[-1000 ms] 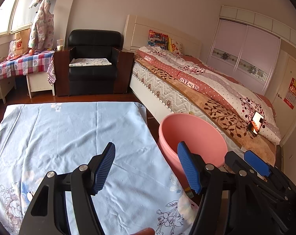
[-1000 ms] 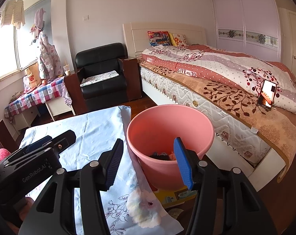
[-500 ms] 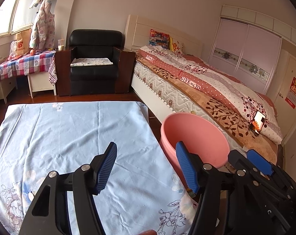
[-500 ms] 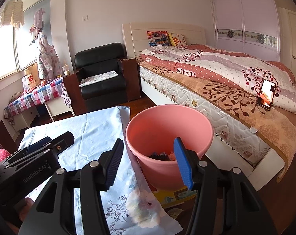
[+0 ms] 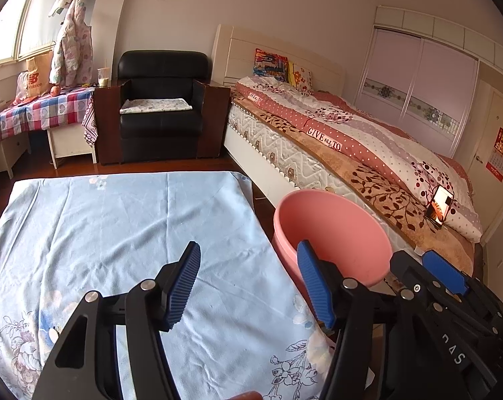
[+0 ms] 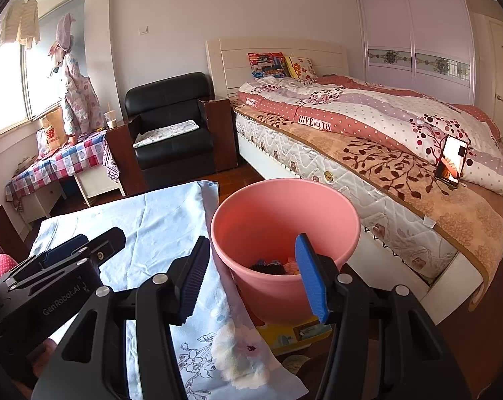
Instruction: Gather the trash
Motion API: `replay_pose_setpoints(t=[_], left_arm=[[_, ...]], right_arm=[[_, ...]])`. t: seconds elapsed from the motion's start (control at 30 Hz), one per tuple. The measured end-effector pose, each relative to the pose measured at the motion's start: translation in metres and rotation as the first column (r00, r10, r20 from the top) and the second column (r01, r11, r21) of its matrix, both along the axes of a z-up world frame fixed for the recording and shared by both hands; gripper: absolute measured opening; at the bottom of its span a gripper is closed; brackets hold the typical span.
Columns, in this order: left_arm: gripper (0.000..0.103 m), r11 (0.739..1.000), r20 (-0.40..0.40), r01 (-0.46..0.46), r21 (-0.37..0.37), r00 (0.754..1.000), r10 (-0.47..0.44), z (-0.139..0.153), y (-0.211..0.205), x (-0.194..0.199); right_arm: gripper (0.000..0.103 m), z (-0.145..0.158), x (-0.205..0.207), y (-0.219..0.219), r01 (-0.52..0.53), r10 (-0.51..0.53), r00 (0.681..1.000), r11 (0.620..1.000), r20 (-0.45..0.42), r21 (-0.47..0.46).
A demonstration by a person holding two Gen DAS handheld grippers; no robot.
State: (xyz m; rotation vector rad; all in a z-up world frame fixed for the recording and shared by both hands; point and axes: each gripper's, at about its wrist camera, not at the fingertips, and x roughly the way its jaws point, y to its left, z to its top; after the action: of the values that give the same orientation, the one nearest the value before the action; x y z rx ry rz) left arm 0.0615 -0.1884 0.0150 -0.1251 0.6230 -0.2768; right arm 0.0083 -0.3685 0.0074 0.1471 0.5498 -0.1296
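A pink bucket [image 5: 334,226] stands beside the table's right edge, between the table and the bed. Dark and orange bits of trash [image 6: 271,265] lie at its bottom in the right wrist view. My left gripper [image 5: 249,283] hovers over the light blue floral tablecloth [image 5: 118,233]; its jaws are closing, wide apart, with nothing between them. My right gripper [image 6: 253,276] is open and empty, held in front of the bucket [image 6: 284,210], and its blue tip [image 5: 444,273] shows at the right of the left wrist view. No loose trash shows on the cloth.
A bed [image 6: 384,140] with a patterned quilt runs along the right, with a lit phone [image 6: 451,160] propped on it. A black armchair [image 5: 161,106] and a checked side table [image 5: 41,110] stand at the far wall. A yellow box [image 6: 284,333] lies under the bucket.
The left gripper's blue pads have drawn slightly closer together. Both views are otherwise nearly the same.
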Motion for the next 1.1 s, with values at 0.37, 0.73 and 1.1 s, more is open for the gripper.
replay_pose_setpoints(t=[0.37,0.73,1.1], left_arm=[[0.059,1.000,-0.004,0.003,0.008,1.000,-0.002,-0.0044,-0.0006,0.0007],[0.058,1.000,-0.002,-0.001,0.012,1.000,0.001,-0.0056,-0.0008,-0.0004],[0.057,1.000,-0.003,0.002,0.016,1.000,-0.002,-0.0058,-0.0012,-0.0006]], right_arm=[[0.054,-0.0011,0.0006,-0.0015,0.002,-0.002,1.000,1.000,-0.002,0.004],[0.054,-0.0031,-0.0002,-0.0022,0.003,-0.003,1.000,1.000,-0.003,0.008],[0.054,-0.0032,-0.0003,-0.0016,0.001,-0.001,1.000,1.000,-0.005,0.010]])
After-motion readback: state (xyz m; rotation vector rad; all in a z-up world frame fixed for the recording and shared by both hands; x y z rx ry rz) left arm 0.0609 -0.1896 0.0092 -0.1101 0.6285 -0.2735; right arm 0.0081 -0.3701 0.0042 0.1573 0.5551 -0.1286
